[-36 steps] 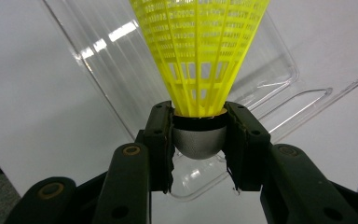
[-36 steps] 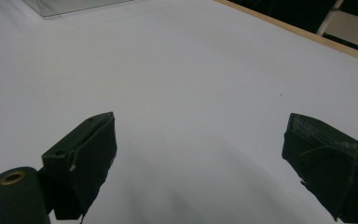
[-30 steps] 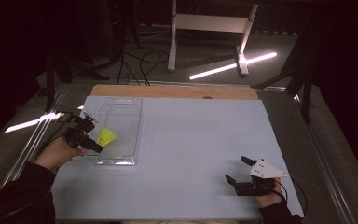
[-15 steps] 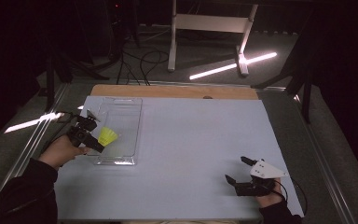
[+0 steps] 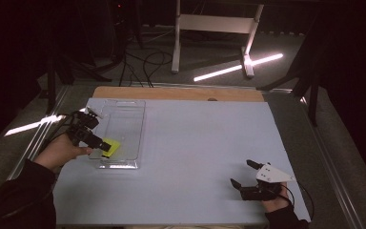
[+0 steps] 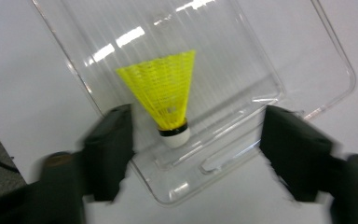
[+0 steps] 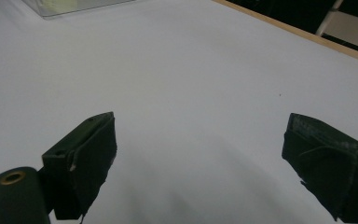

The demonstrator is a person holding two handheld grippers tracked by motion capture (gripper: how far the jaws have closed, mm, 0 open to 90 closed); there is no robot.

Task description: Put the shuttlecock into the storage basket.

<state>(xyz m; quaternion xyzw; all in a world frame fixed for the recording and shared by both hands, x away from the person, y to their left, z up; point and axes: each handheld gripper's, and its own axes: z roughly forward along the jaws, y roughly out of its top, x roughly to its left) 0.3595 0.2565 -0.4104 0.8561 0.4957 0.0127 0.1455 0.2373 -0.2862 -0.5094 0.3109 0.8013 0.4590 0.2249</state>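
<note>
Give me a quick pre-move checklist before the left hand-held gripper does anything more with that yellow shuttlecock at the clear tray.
1. Left hand-held gripper jaws open: ok, wide apart.
2. Shuttlecock released from the jaws: ok, it sits free, nearer one jaw and touching neither.
3. Shuttlecock inside the clear tray: ok, it lies on the tray floor, cork toward the gripper.
4. Shuttlecock lying settled: cannot tell, the jaws are blurred.
5. Right hand-held gripper out of the way: ok, open and empty on the white table, far from the tray.
6. Tray flat on the table: ok in the high view.

Dark sleeves (image 5: pixel 21 200) — black grippers, thick black jaws, grey three-cornered plate (image 5: pixel 271 174) — thin trailing cables.
</note>
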